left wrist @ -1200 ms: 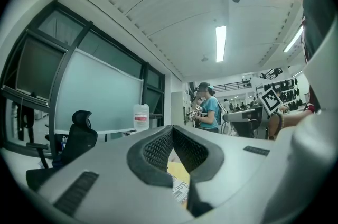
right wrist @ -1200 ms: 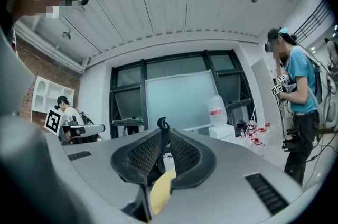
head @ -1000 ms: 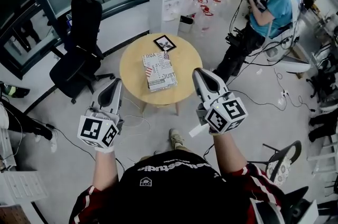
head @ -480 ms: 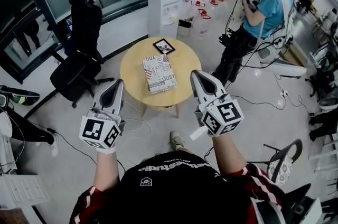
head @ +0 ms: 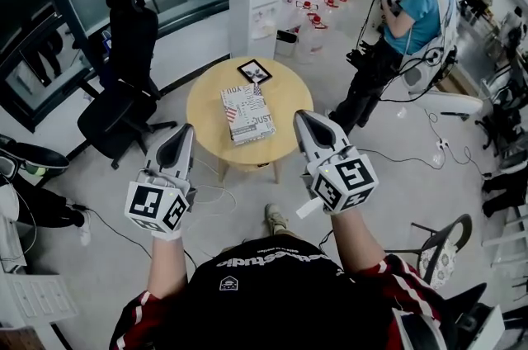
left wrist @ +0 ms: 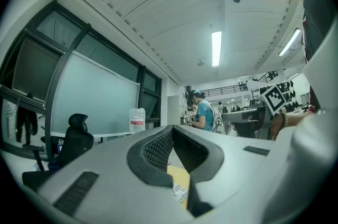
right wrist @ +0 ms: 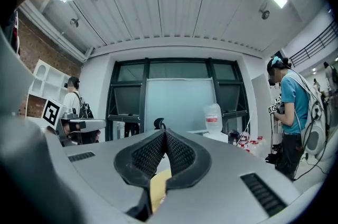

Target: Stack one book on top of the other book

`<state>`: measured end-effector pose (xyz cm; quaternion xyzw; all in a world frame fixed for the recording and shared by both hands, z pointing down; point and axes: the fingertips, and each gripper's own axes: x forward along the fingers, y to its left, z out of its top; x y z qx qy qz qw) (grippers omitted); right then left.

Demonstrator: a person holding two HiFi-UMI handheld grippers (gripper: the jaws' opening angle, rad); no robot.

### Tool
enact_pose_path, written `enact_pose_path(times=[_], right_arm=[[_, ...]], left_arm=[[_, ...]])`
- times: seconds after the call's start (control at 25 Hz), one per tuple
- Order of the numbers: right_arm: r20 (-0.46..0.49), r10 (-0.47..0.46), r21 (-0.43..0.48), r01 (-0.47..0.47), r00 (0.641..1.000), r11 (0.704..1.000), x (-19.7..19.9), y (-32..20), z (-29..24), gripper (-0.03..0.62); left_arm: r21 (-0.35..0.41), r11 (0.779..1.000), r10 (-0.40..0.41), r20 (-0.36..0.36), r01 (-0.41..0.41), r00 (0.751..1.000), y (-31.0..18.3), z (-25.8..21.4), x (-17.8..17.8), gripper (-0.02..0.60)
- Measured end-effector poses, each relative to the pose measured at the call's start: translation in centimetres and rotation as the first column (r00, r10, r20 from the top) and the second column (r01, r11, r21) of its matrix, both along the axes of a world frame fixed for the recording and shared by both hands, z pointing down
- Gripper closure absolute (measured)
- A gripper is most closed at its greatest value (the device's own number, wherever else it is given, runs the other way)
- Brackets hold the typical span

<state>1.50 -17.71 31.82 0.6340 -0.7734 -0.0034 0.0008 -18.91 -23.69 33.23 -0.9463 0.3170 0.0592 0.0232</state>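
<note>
Left tongs (head: 185,132), right tongs (head: 304,119): closed, empty, short of bench (head: 205,102); patterned book (head: 247,114) flat mid-bench; stacked pair or single, untellable

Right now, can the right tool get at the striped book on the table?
Probably yes: nothing stands between the right tool and the striped book, exposed on the round table. Its jaws are shut, so open first.

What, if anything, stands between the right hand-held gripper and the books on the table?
Nothing visible: the right hand-held gripper hangs in open air; the patterned book and small dark book lie uncovered on the table.
</note>
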Motion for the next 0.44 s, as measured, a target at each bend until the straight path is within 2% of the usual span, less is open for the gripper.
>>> enact_pose_path(times=[0.44], right_arm=[[-0.001, 0.011, -0.017, -0.011, 1.0, 1.0, -0.04, 0.22, 0.36, 0.566]], left_arm=[[-0.005, 1.0, 0.007, -0.01, -0.007, 1.0, -0.08, 0.13, 0.07, 0.565]])
